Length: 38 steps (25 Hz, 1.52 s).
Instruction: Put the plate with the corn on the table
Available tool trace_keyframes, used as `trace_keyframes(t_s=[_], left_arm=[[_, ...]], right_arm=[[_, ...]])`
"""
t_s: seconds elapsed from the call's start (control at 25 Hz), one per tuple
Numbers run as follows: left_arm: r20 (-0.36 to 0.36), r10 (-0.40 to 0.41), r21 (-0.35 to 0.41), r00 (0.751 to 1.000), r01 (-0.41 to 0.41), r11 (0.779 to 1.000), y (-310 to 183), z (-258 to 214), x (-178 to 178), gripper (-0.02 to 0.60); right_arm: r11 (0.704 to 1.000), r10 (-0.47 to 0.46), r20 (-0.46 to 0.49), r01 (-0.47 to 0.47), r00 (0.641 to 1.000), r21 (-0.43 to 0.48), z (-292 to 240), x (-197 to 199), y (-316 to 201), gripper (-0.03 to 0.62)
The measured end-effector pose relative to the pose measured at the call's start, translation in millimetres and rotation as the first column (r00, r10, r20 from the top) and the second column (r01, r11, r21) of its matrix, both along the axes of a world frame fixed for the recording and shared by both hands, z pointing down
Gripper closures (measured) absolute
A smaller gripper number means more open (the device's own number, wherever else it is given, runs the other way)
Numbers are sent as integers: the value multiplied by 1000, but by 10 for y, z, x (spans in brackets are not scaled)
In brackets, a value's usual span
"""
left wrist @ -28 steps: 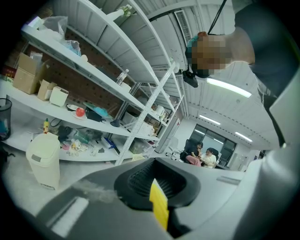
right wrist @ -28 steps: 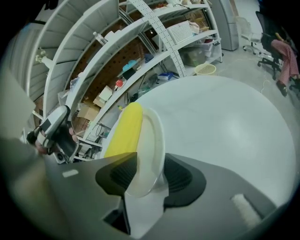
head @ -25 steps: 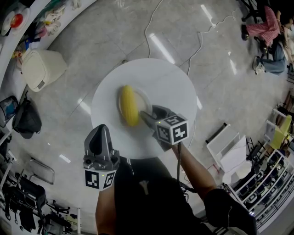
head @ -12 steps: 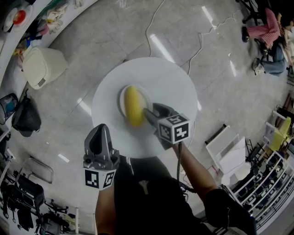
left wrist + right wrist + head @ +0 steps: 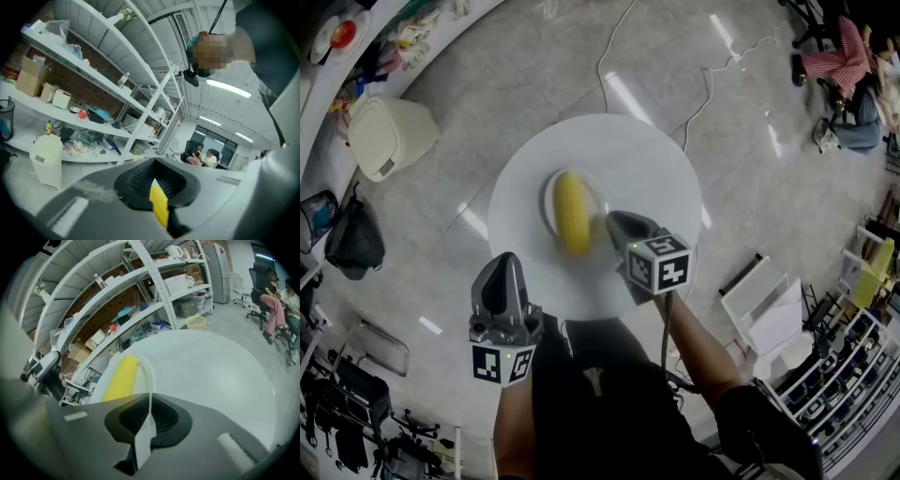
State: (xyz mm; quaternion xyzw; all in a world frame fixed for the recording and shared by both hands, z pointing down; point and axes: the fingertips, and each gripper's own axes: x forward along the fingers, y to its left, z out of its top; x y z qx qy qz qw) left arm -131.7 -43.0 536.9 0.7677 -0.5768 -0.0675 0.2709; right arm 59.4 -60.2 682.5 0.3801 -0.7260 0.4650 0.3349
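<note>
From overhead I'm seeing the corn smearing into blur; the shelf clutter is running off the edge, too small to name.

The head view looks steeply down from high above the table, the right gripper view skims close over that same table toward shelves, and the left gripper view faces level toward shelves and the bin that the head view shows upper left.

Left gripper hovers near the waist, roughly level, jaws together and empty. Right gripper (arm stretched forward, tilted steeply down) has just been closing onto the plate rim.
</note>
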Motion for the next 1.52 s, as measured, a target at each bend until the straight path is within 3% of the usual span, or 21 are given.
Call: trace_keyframes(t_s=[0.12, 0.52, 1.12, 1.52], left_arm=[[-1, -1, 4, 1000, 1, 1000, 22, -15, -24, 577], [5, 26, 23, 1000, -26, 999, 98, -127, 31, 577], [0, 61, 69, 998, -61, 996, 231, -455, 49, 577], [-2, 76, 101, 997, -75, 992, 233, -768, -2, 577]], right_arm=[[1000, 17, 3, -17, 1000, 8, -42, 1, 8, 583], [999, 12, 48, -14, 999, 43, -204, -42, 93, 585], [992, 23, 14, -25, 1000, 126, -571, -57, 160, 585], [973, 55, 45, -64, 997, 223, -1172, -86, 35, 585]])
